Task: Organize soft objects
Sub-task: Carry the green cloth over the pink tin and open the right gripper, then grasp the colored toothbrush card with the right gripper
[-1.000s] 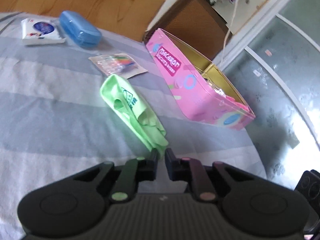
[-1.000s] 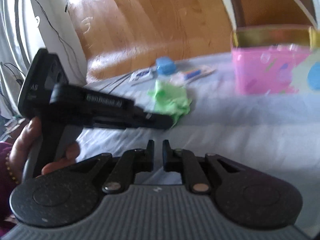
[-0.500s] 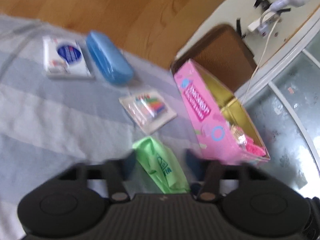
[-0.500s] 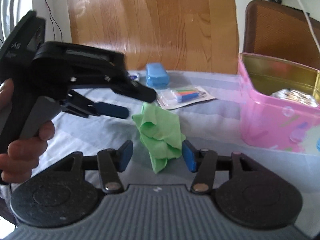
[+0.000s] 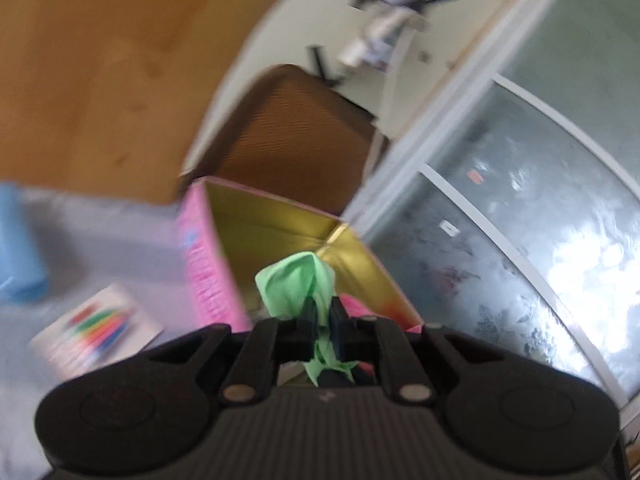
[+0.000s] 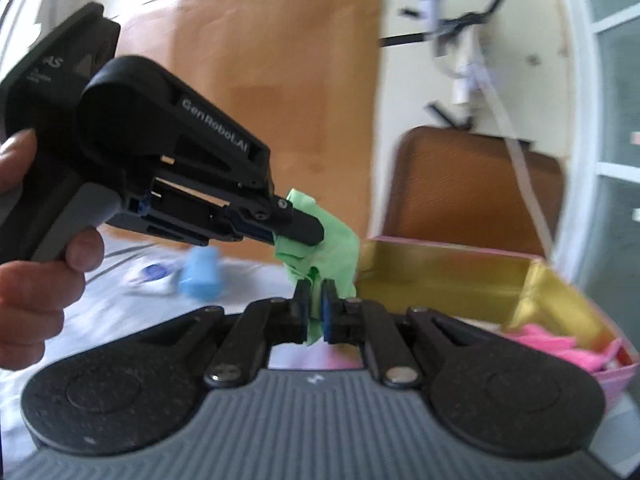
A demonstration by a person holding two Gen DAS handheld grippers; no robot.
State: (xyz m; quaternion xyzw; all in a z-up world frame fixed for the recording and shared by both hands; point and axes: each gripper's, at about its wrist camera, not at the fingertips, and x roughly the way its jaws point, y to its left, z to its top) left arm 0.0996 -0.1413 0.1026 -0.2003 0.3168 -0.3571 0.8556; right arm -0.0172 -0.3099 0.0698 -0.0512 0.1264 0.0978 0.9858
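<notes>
We are now carrying the green cloth [image 6: 320, 246] clear of the striped bed cover [image 5: 100, 240], where half a second ago it lay between two spread claws. The left claw [image 5: 323, 314] is now clamped on a bunched fold at the lower centre of its frame; the right claw [image 6: 313, 306] is pinching the cloth's lower edge, so both are gripping one piece. In the right view the cloth is hanging at mid frame, just left of the open pink tin [image 6: 460, 276], apparently level with its rim. Pink soft items [image 6: 552, 346] are already lying in the tin at lower right. We are judging pick-up done and transfer under way; release over the gold interior is remaining. Left view is motion-blurred.
</notes>
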